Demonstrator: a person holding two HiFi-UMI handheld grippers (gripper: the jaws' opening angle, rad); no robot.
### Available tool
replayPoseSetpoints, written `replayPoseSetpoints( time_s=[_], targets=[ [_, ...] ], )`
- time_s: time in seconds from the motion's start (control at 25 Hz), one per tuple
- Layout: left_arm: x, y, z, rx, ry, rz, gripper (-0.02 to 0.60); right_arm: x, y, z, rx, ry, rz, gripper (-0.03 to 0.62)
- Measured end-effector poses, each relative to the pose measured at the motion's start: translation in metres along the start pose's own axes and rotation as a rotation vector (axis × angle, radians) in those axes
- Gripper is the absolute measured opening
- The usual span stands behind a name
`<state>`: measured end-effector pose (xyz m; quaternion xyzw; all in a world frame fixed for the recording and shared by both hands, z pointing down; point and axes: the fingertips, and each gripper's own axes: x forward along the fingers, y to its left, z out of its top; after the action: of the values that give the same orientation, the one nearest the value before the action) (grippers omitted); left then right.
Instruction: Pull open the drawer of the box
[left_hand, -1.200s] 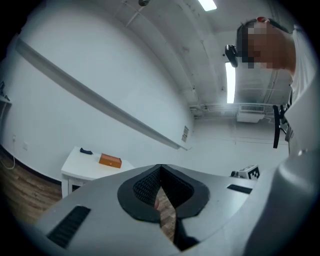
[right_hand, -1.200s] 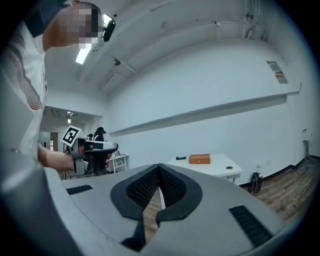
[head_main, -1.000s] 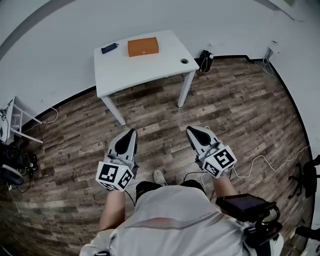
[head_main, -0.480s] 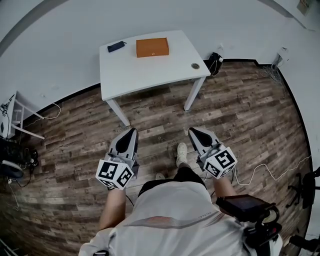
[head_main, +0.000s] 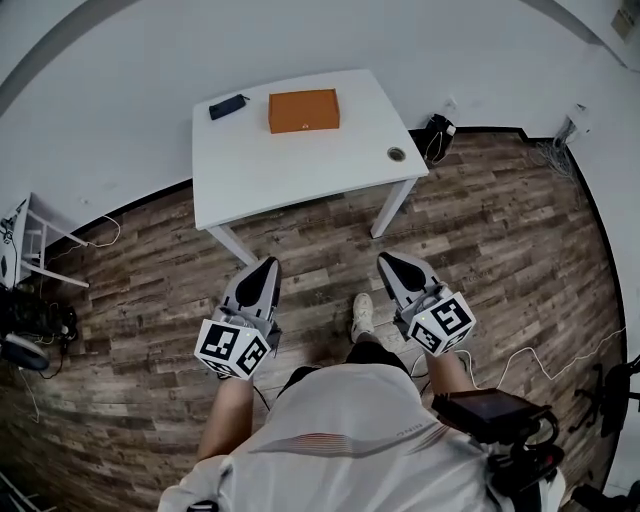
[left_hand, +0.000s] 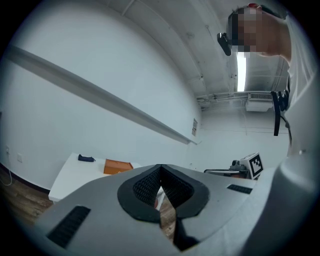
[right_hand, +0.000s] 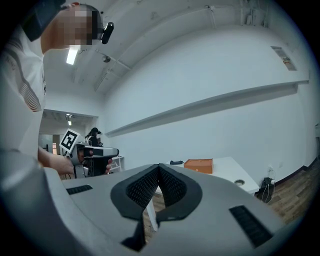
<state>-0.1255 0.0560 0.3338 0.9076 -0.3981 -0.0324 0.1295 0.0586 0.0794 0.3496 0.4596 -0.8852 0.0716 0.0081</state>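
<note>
The orange box (head_main: 303, 110) lies flat at the far side of a white table (head_main: 300, 170), its drawer closed as far as I can tell. It also shows small and far off as the orange box (left_hand: 118, 166) and the orange box (right_hand: 199, 165). My left gripper (head_main: 265, 266) and right gripper (head_main: 386, 260) hang over the wooden floor, well short of the table's near edge. Both point toward the table. The left gripper (left_hand: 160, 168) has its jaws pressed together with nothing between them. The right gripper (right_hand: 159, 167) is likewise shut and empty.
A small dark pouch (head_main: 229, 106) lies left of the box, and a round cable hole (head_main: 397, 154) sits near the table's right corner. A black bag (head_main: 437, 135) rests by the wall. Cables run along the floor, and a white stand (head_main: 30, 240) is at the left.
The table and box have drawn nearer and larger in the head view as the person stepped forward. Both grippers kept their pose and stayed shut.
</note>
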Motion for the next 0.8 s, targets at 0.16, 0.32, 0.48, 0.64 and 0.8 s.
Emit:
replayPoseSetpoints(
  time_s=[0.16,0.32,0.48,0.64,0.8],
  targets=[
    [0.052,0.017,0.005,0.005,0.016,0.037,0.009,0.03,-0.05,0.006,0.003,0.004,0.027,-0.006],
    [0.105,0.037,0.008,-0.006,0.026,0.084,0.009,0.064,-0.102,0.015,0.003,0.016,0.062,-0.006],
    [0.162,0.052,0.007,-0.021,0.042,0.136,0.009,0.091,-0.158,0.016,0.002,0.039,0.096,-0.006],
    [0.21,0.065,0.01,-0.002,0.039,0.186,0.009,0.114,-0.206,0.017,-0.001,0.045,0.126,-0.006],
    [0.238,0.082,0.012,0.016,0.047,0.217,0.009,0.138,-0.234,0.014,0.018,0.048,0.131,-0.006]
  ],
)
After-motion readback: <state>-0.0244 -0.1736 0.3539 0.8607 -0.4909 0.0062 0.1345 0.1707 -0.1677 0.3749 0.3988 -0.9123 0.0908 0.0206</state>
